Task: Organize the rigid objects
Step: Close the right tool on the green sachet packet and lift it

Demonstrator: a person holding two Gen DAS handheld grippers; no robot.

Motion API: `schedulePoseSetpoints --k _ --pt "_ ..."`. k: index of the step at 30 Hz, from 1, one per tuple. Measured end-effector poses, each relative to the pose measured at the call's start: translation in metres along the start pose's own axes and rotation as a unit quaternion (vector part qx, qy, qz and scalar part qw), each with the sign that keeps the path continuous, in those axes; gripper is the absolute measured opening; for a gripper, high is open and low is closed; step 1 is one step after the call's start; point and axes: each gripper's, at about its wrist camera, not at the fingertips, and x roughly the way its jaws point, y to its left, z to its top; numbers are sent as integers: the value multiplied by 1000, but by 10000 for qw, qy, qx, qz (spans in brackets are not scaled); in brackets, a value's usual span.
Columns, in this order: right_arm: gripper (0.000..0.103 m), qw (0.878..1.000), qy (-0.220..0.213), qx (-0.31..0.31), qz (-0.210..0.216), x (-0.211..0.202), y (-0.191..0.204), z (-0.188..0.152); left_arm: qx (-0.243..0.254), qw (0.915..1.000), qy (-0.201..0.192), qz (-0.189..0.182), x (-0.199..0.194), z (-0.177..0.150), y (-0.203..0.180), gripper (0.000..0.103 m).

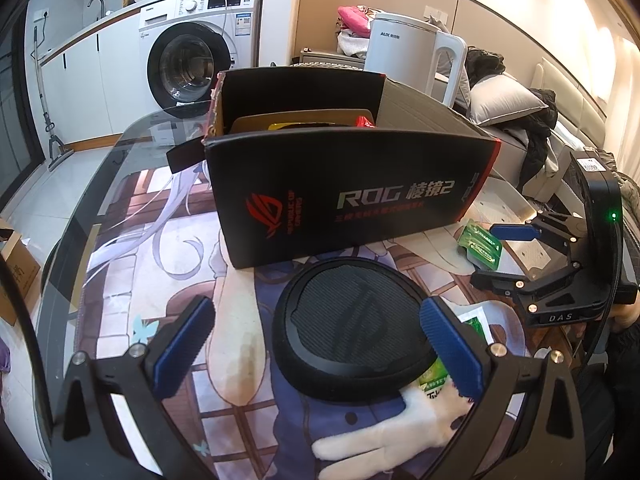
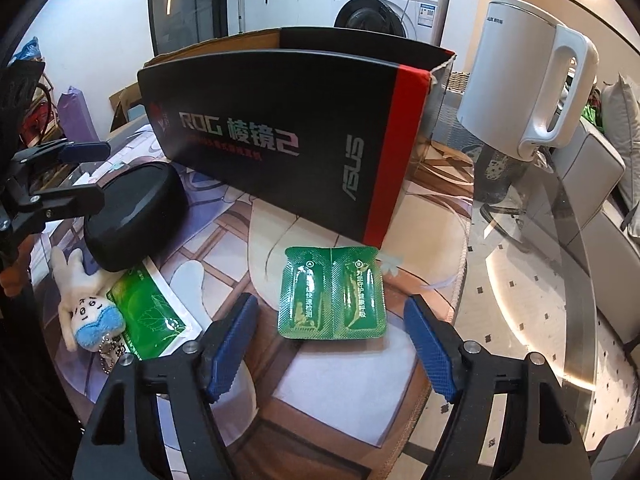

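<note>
On the tabletop [image 2: 520,280], my left claw [image 1: 316,344] spreads wide around the black case [image 1: 352,328], my right claw [image 2: 332,348] wide before the green packet [image 2: 332,292], both presumably bound for the open box [image 1: 344,184] at frame centre.

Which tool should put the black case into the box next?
Left. The left tool is open with the black case between its fingers, just in front of the box. The right tool is open over the green packet.

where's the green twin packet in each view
Left wrist: green twin packet sits at the right edge, partly hidden by the right hand-held gripper.
Right wrist: centre, low, between the open fingers.
Shared landmark: black ROG box right behind it.
</note>
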Motion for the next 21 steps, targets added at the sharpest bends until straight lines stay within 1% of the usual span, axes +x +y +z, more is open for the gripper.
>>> schedulePoseSetpoints --k 2,3,5,9,11,12,16,19,21 --pt "75 10000 -17 1 24 0 0 -1 5 10000 -4 -1 0 0 0 103" --pt "72 10000 -23 7 66 0 0 -2 9 10000 -4 -1 0 0 0 103" --pt "51 9997 -19 -33 231 -1 2 -2 3 10000 -2 2 0 0 0 103" --pt "49 9996 -43 -107 250 -4 8 -2 8 10000 -6 3 0 0 0 103" --pt "45 9996 -124 -91 244 -7 9 -4 -8 10000 -1 1 0 0 0 103" --pt "45 9995 -196 -57 258 -11 7 -4 -10 10000 1 -5 0 0 0 103" --pt "44 9993 -231 -41 293 -14 10 -6 14 10000 7 0 1 -1 -1 103" --pt "36 9988 -327 -9 360 -20 11 -4 7 10000 8 4 0 -1 -1 103" --pt "36 9987 -347 17 364 -22 12 -4 -6 10000 10 -4 0 -1 0 103"
